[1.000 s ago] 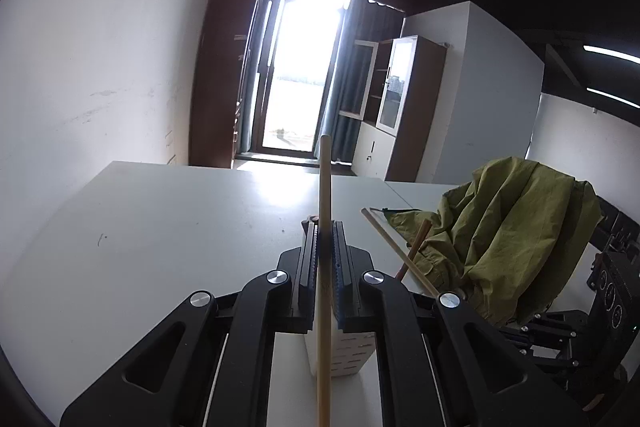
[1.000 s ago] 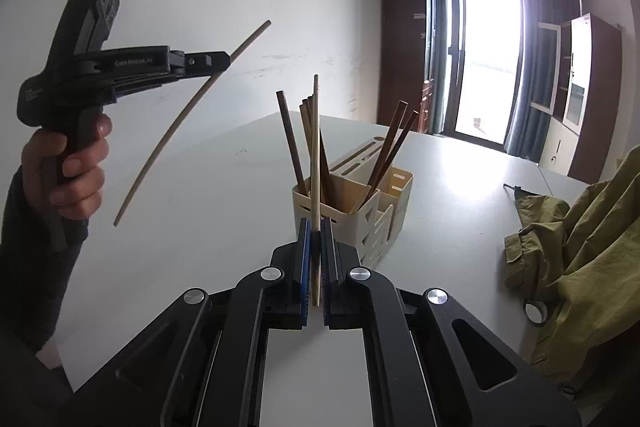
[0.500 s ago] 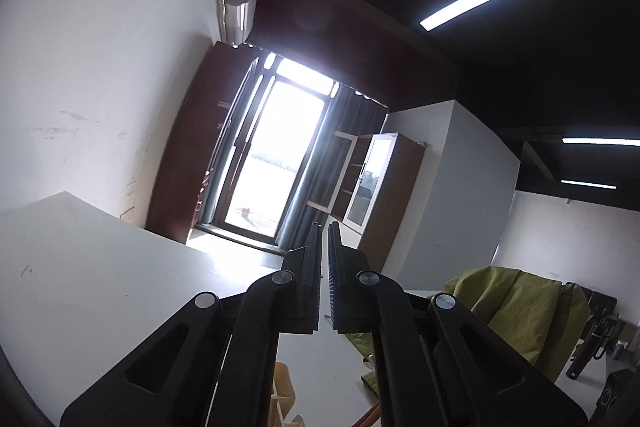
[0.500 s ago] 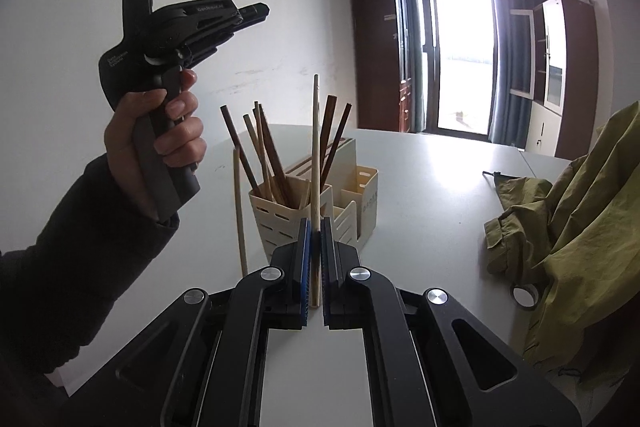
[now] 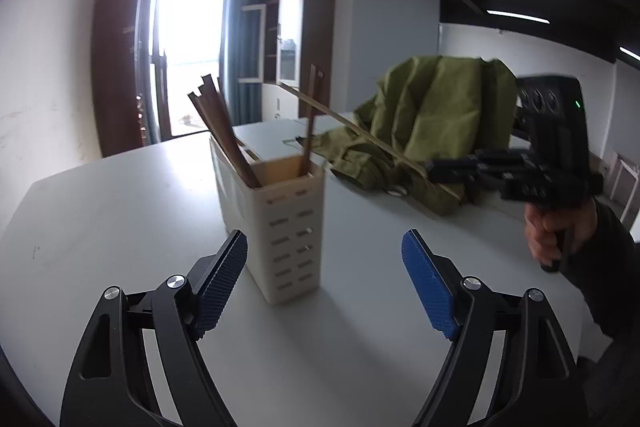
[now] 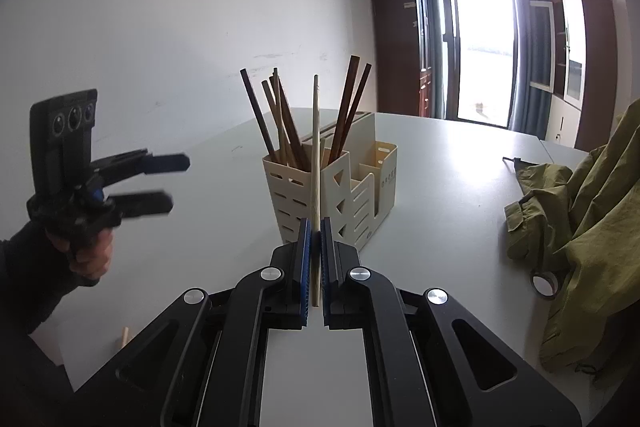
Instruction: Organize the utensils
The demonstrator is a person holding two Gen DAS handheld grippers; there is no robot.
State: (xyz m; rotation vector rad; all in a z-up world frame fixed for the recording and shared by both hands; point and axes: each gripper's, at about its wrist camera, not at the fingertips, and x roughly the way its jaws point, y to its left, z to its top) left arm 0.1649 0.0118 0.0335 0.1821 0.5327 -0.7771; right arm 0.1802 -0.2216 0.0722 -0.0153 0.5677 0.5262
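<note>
Left gripper [image 5: 324, 275] spread wide, blue fingers [image 5: 428, 287] parted either side of empty air, hovering over the white counter [image 5: 120, 219]. Cream utensil holder [image 5: 280, 223] standing upright just beyond the left finger, toward 12 o'clock, not touched. Dark brown chopsticks [image 5: 224, 135] leaning out of its far compartment toward 11 o'clock, one more [image 5: 309, 119] rising near vertical from the near compartment.

Over at 3 o'clock in the left view, right gripper [image 5: 436, 167] clamped on a pale chopstick [image 5: 360, 131], the stick slanting up toward the holder's top; whether its tip touches anything, impossible to tell.

From the right wrist: right gripper [image 6: 315, 263] closed tight on that pale chopstick [image 6: 315, 167], stick running straight up at 12 o'clock in front of the holder [image 6: 332, 187]. Bundle of brown chopsticks [image 6: 280, 123] fanned in the left compartment, two darker ones [image 6: 352, 99] leaning right from the middle. Left gripper [image 6: 160, 183] out at 9 o'clock, fingers apart, holding nothing. Short pale stick end [image 6: 125, 337] lying on the counter [image 6: 440, 155] at 7 o'clock. Olive green jacket [image 6: 592, 227] heaped at 3 o'clock, a roll of tape [image 6: 546, 283] at its edge.
</note>
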